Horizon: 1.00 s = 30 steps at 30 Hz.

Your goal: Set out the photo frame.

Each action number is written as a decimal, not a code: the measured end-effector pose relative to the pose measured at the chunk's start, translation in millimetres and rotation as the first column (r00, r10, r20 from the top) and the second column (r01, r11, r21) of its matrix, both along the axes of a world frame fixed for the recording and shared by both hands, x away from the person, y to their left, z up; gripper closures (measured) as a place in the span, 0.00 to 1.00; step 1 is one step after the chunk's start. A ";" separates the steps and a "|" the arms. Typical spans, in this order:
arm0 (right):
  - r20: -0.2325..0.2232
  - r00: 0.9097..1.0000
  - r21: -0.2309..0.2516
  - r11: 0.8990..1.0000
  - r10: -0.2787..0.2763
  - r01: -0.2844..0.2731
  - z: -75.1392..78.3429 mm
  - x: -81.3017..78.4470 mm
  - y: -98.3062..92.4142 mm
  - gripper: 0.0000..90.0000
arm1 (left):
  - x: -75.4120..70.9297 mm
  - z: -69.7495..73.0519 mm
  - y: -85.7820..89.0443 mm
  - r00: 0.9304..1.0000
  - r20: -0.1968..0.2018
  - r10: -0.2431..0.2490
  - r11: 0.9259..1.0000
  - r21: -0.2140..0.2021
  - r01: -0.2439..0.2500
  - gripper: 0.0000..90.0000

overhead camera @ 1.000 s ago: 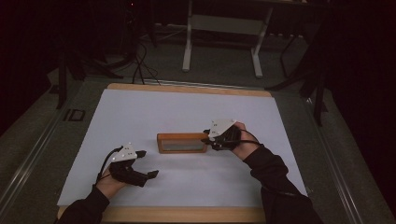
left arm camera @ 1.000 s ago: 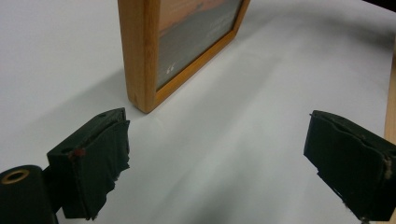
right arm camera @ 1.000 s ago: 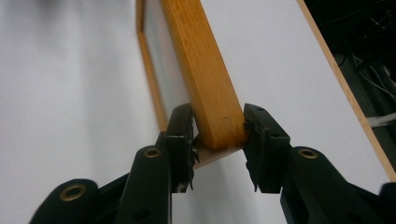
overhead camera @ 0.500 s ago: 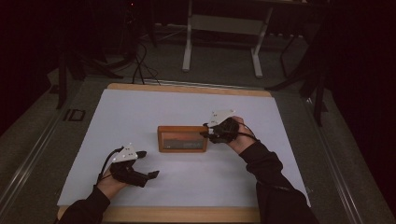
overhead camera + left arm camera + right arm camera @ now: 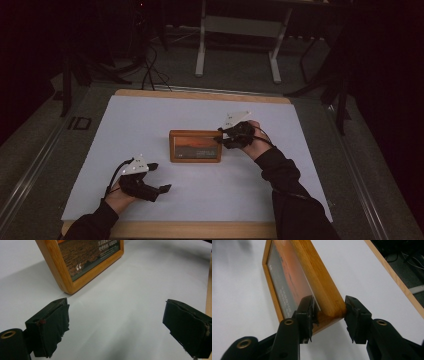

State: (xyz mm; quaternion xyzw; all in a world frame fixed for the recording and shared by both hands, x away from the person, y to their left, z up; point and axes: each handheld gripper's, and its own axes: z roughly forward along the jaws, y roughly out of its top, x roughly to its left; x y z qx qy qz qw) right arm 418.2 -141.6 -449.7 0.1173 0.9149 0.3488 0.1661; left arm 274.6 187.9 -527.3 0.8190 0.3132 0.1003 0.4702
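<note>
Between the right gripper's [image 5: 329, 315] jaws: a picture frame's [image 5: 195, 146] corner, clamped.
Raise it slowly, squeezing evenly so it cannot pivot; left gripper [image 5: 115, 327] waits nearby, spread and empty.

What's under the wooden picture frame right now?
The white table cover lies under the wooden picture frame, which the right gripper clamps at one corner and holds tilted. The back of the frame is hidden.
</note>
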 end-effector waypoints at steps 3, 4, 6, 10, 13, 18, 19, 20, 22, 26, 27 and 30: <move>0.005 1.000 -0.004 1.000 -0.014 0.014 -0.1 -0.3 1.0 0.64 | 0.1 -0.4 -0.1 1.000 -0.001 -0.001 1.000 -0.001 0.001 0.08; 0.010 1.000 -0.012 1.000 -0.019 0.019 -0.1 -0.6 1.3 0.63 | -0.1 -0.4 -0.2 1.000 -0.001 0.000 1.000 -0.002 0.000 0.08; 0.033 0.999 -0.027 0.999 -0.030 0.031 -0.7 -2.1 1.2 0.59 | -0.5 -0.2 -0.2 1.000 -0.001 0.000 1.000 -0.003 0.000 0.08; 0.034 0.998 0.015 0.998 -0.062 0.061 2.0 -2.1 -6.8 0.50 | 0.0 -0.7 0.1 1.000 -0.004 -0.001 1.000 -0.006 0.000 0.08; 0.026 0.997 0.028 0.997 -0.077 0.076 2.5 -2.7 -11.3 0.46 | -0.4 -0.9 -0.6 1.000 -0.004 -0.005 1.000 -0.003 0.005 0.08; -0.018 0.994 0.050 0.993 -0.104 0.105 0.7 -6.6 -22.8 0.41 | -0.2 -1.2 -0.7 1.000 -0.005 -0.008 1.000 -0.008 0.008 0.08; -0.026 0.993 0.057 0.992 -0.112 0.114 0.2 -7.9 -24.6 0.39 | -0.1 -1.3 -0.8 1.000 -0.007 -0.007 1.000 -0.008 0.007 0.08; -0.038 0.992 0.075 0.990 -0.117 0.120 -0.7 -9.6 -27.9 0.37 | -0.2 -1.4 -1.1 1.000 -0.005 -0.008 1.000 -0.006 0.008 0.08; -0.072 0.989 0.105 0.985 -0.133 0.140 -2.7 -13.1 -32.8 0.32 | -0.6 -1.3 -1.8 1.000 -0.004 -0.013 1.000 -0.007 0.013 0.08; -0.094 0.985 0.152 0.976 -0.145 0.159 -7.3 -21.6 -41.1 0.18 | -1.3 -1.0 -3.3 1.000 0.003 -0.020 1.000 -0.001 0.020 0.08; -0.089 0.986 0.159 0.976 -0.139 0.151 -8.6 -24.5 -42.9 0.15 | -1.6 -0.9 -3.7 1.000 0.004 -0.018 1.000 -0.003 0.018 0.08; -0.106 0.985 0.168 0.973 -0.138 0.155 -13.2 -30.9 -46.5 0.15 | -2.0 -0.7 -3.3 1.000 0.006 -0.020 1.000 -0.007 0.020 0.08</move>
